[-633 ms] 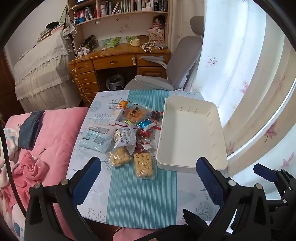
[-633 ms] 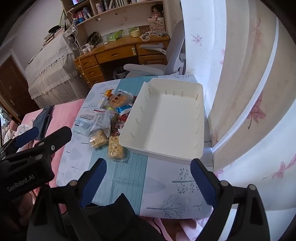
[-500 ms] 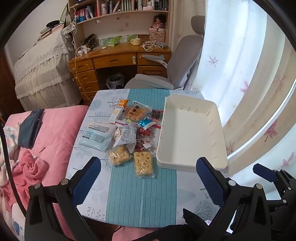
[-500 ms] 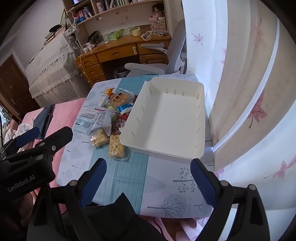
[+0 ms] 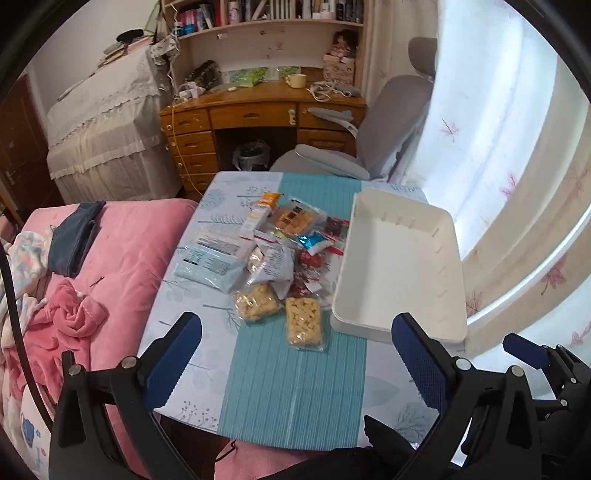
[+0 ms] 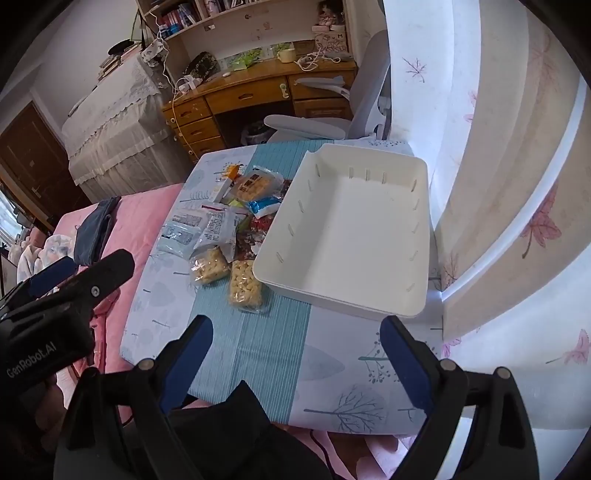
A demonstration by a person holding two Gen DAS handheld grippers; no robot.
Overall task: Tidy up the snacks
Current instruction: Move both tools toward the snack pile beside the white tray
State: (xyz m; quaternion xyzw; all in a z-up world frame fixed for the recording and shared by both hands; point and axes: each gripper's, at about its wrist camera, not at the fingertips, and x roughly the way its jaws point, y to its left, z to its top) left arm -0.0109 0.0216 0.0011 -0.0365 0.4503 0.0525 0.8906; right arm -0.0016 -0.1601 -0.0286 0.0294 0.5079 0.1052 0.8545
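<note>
both the left gripper [image 5: 295, 363] and right gripper [image 6: 297, 354] hang wide open, empty. light, crinkly, slippery snack packets [image 5: 301, 325] lie on the surface beside the empty white bin [image 5: 400, 266]; pinch a sealed edge.

White lettering reading "GenRobot.AI" stands on the black body of the left tongs [image 6: 48, 284], seen at the left edge of the right wrist view. A cardboard box [image 6: 331, 38] on the wooden desk carries scattered dark letters, among them what looks like an "M"; the others are too small to make out. The snack packets [image 5: 275, 258] on the counter [image 5: 295, 387] bear printed labels and blocks of small black print, yet none of it is sharp enough to read. The book spines [image 5: 280, 9] on the shelf are likewise illegible.
</note>
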